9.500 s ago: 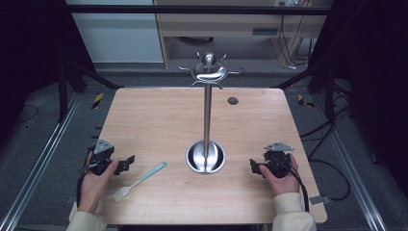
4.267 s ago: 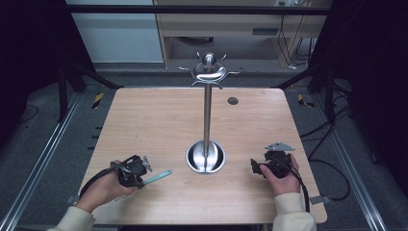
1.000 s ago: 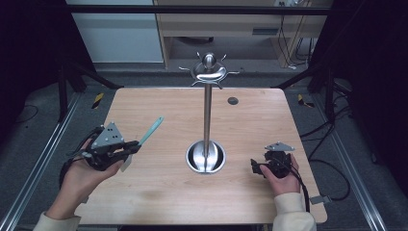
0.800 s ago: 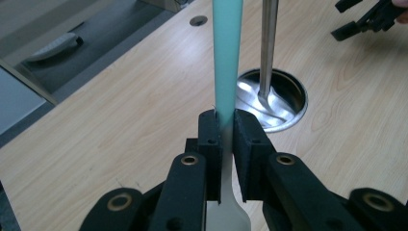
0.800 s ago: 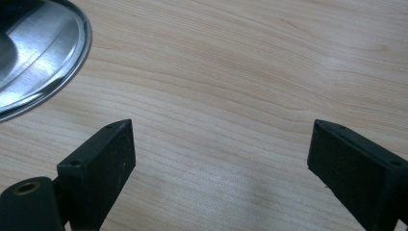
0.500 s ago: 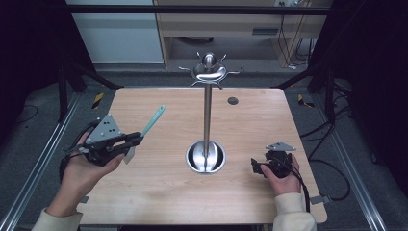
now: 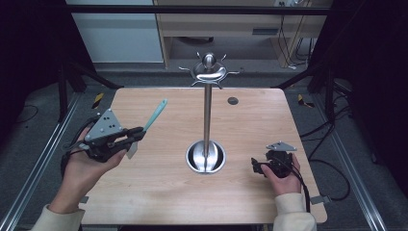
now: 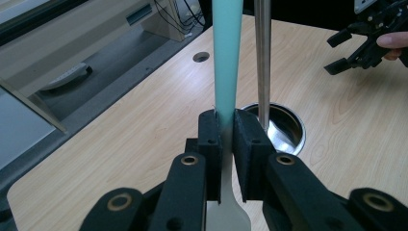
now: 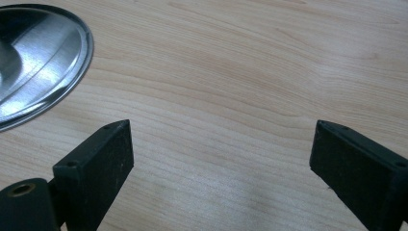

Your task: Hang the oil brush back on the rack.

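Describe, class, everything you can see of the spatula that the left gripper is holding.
The spatula has a long mint-green handle that looks like smooth plastic or silicone, and a pale, flat blade at its lower end. It is off the table, tilted, with the handle rising up and away toward the metal stand and the blade hanging below. The left gripper is shut on it where the handle meets the blade. Nothing else touches it.

Teal-handled spatula (image 8: 226,62) between clamped jaws
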The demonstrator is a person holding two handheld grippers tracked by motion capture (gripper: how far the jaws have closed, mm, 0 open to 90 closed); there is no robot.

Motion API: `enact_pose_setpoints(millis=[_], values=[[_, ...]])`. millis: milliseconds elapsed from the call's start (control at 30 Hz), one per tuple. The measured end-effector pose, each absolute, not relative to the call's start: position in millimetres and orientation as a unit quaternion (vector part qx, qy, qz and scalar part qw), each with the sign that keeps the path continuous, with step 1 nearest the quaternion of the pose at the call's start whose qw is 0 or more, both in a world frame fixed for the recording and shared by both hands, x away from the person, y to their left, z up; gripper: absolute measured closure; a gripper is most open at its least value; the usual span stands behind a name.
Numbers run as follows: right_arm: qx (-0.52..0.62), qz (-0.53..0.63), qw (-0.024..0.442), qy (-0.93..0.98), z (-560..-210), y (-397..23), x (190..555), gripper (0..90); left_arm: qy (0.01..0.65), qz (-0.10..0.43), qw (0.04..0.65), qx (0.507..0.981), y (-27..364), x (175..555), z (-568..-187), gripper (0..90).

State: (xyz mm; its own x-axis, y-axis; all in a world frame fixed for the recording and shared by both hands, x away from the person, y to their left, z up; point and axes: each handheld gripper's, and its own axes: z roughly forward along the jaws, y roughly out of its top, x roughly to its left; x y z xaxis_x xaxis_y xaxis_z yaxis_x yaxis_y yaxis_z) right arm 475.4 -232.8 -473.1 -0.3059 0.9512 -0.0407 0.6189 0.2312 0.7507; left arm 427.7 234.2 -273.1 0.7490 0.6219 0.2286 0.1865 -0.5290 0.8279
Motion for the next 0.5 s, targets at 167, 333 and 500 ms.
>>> enact_pose_setpoints(millis=[167, 333, 500], values=[[0.531, 0.322, 0.257, 0.741, -473.4, -232.4, 475.3, 8.7, 0.241, 0.261, 0.427, 0.831, 233.5, 426.7, -270.8, 82.0], [0.529, 0.322, 0.257, 0.742, -473.5, -232.4, 475.4, 8.8, 0.24, 0.262, 0.434, 0.828, 231.4, 426.2, -268.2, 82.0], [0.531, 0.322, 0.256, 0.741, -473.5, -232.5, 475.3, 8.8, 0.243, 0.267, 0.439, 0.823, 229.2, 427.5, -267.3, 82.0]])
